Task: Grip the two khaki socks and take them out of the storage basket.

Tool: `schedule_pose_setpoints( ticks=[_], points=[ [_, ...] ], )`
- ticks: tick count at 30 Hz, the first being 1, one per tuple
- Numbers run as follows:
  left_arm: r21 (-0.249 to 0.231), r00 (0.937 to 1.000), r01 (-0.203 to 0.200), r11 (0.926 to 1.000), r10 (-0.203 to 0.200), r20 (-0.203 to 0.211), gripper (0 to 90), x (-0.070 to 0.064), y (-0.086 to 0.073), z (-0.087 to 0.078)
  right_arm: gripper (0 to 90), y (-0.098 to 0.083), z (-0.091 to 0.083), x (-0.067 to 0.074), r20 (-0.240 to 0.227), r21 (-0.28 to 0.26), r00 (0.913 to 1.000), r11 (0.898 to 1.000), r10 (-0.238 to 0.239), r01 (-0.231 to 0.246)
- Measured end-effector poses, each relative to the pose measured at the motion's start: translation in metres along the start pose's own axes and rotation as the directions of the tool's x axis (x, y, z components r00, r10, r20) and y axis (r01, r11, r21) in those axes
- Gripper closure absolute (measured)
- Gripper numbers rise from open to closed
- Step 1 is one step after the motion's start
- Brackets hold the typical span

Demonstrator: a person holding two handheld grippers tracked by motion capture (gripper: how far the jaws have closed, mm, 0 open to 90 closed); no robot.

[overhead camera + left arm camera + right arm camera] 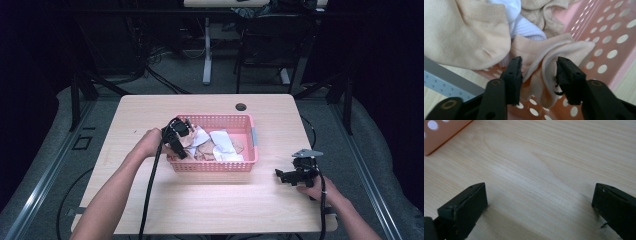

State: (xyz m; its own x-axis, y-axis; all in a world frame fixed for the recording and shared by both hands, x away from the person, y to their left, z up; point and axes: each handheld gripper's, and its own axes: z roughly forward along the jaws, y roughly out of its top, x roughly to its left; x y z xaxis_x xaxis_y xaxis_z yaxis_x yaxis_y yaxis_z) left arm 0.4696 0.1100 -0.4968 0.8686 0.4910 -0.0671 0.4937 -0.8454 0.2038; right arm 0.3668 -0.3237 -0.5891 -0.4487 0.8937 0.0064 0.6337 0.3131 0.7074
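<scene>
A pink perforated basket (pixel 215 167) in the middle of the wooden table (pixel 200 205) holds several beige and white socks. My left gripper (pixel 186 144) reaches into the basket's left end. In the left gripper view its jaws (pixel 539 70) stand on either side of a bunched beige sock (pixel 541 62) against the basket wall (pixel 609 37), both pads touching the fabric. A white sock (pixel 524 27) and another beige sock (pixel 466 32) lie behind it. My right gripper (pixel 281 175) rests open on the table to the right of the basket, with bare wood between its jaws (pixel 539 195).
The basket's corner (pixel 439 137) shows at the upper left of the right gripper view. A round cable hole (pixel 241 106) sits near the table's far edge. Table legs and cables (pixel 207 55) stand on the floor behind.
</scene>
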Motion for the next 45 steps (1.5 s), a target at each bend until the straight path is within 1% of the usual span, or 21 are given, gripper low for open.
schedule_pose_setpoints(
  ticks=[1,2,3,5,8,9,10,12,13,17,19,21,22,25,28,33,36,38,40,44,45],
  points=[
    [0.003,1.0,0.004,1.0,-0.004,-0.006,61.8,-0.002,0.0,0.001,0.0,0.0,0.0,0.0,0.0,0.0,1.0,1.0,0.0,0.0],
    [0.003,1.0,0.004,1.0,-0.004,-0.006,64.0,-0.002,0.0,0.001,0.0,0.0,0.0,0.0,0.0,0.0,1.0,1.0,0.0,0.0],
    [0.009,0.9999,-0.001,1.0,0.002,-0.014,64.0,-0.003,0.0,0.001,0.0,0.0,0.0,0.0,0.0,0.0,1.0,1.0,0.0,0.0],
    [0.014,0.9998,0.002,0.9999,-0.001,-0.018,68.1,-0.004,0.0,0.002,0.0,0.0,0.0,0.0,0.0,-0.001,1.0,1.0,0.0,0.0],
    [0.017,0.9996,0.003,0.9999,-0.002,-0.029,77.7,-0.006,0.001,0.001,0.0,0.0,0.0,0.0,0.0,0.0,1.0,1.0,0.0,0.0],
    [0.017,0.9994,0.002,0.9999,-0.002,-0.034,77.7,-0.006,0.001,0.001,0.0,0.0,0.0,0.0,0.0,0.0,1.0,1.0,0.0,0.0],
    [0.013,0.9993,0.002,0.9999,-0.001,-0.037,82.2,-0.007,0.001,0.0,0.0,0.0,0.0,0.0,0.0,0.0,1.0,1.0,0.0,0.0],
    [0.015,0.9991,-0.005,0.9999,0.006,-0.042,83.6,-0.008,0.001,-0.001,0.0,0.0,0.0,0.0,0.0,0.0,1.0,1.0,0.0,0.0],
    [0.013,0.999,-0.013,0.9998,0.014,-0.044,84.0,-0.009,0.001,-0.002,0.0,0.0,0.0,0.0,0.0,0.0,1.0,1.0,0.0,0.0],
    [0.008,0.9986,-0.02,0.9998,0.021,-0.049,84.6,-0.011,0.001,-0.005,0.0,0.0,0.0,0.0,0.0,0.0,1.0,1.0,0.0,0.0],
    [-0.006,0.998,-0.029,0.9996,0.028,-0.056,85.0,-0.012,0.002,-0.008,0.0,0.0,0.0,0.0,0.0,0.0,1.0,1.0,0.0,0.0],
    [-0.009,0.9971,-0.041,0.9991,0.04,-0.065,85.1,-0.015,0.002,-0.014,0.0,0.0,0.0,0.0,0.0,0.0,1.0,1.0,0.0,0.0],
    [-0.009,0.9971,-0.041,0.9991,0.04,-0.065,85.1,-0.015,0.002,-0.014,0.0,0.0,0.0,0.0,0.001,0.0,1.0,1.0,0.0,0.0],
    [-0.009,0.9942,-0.065,0.9979,0.064,-0.087,85.2,-0.018,0.001,-0.019,0.0,0.0,0.0,0.0,0.0,0.0,1.0,1.0,0.0,0.0],
    [-0.017,0.9942,-0.061,0.998,0.06,-0.089,85.4,-0.017,0.001,-0.023,0.0,0.0,0.0,0.0,0.001,0.0,1.0,1.0,0.0,0.0],
    [-0.067,0.9941,-0.06,0.996,0.053,-0.095,85.4,-0.016,0.003,-0.036,0.0,0.0,0.0,0.0,0.0,0.0,1.0,1.0,0.0,0.0],
    [-0.071,0.9932,-0.06,0.9957,0.052,-0.104,85.5,-0.016,0.007,-0.045,0.0,0.0,0.0,0.0,0.0,0.0,1.0,1.0,0.001,-0.001],
    [-0.077,0.9927,-0.062,0.9951,0.054,-0.108,85.5,-0.016,0.008,-0.047,0.0,0.0,0.0,0.0,0.0,0.0,1.0,1.0,0.001,-0.001],
    [-0.082,0.9919,-0.069,0.9942,0.059,-0.113,85.4,-0.018,0.01,-0.053,0.0,0.0,0.0,0.001,0.002,-0.005,1.0,1.0,0.008,-0.008],
    [-0.088,0.9915,-0.072,0.9935,0.062,-0.115,85.4,-0.019,0.011,-0.059,0.0,0.0,0.0,0.001,0.001,-0.005,1.0,1.0,0.008,-0.008],
    [-0.089,0.9911,-0.072,0.9934,0.062,-0.118,85.4,-0.018,0.011,-0.062,0.0,0.0,0.0,0.0,0.0,-0.001,1.0,1.0,0.002,-0.002]
  ],
)
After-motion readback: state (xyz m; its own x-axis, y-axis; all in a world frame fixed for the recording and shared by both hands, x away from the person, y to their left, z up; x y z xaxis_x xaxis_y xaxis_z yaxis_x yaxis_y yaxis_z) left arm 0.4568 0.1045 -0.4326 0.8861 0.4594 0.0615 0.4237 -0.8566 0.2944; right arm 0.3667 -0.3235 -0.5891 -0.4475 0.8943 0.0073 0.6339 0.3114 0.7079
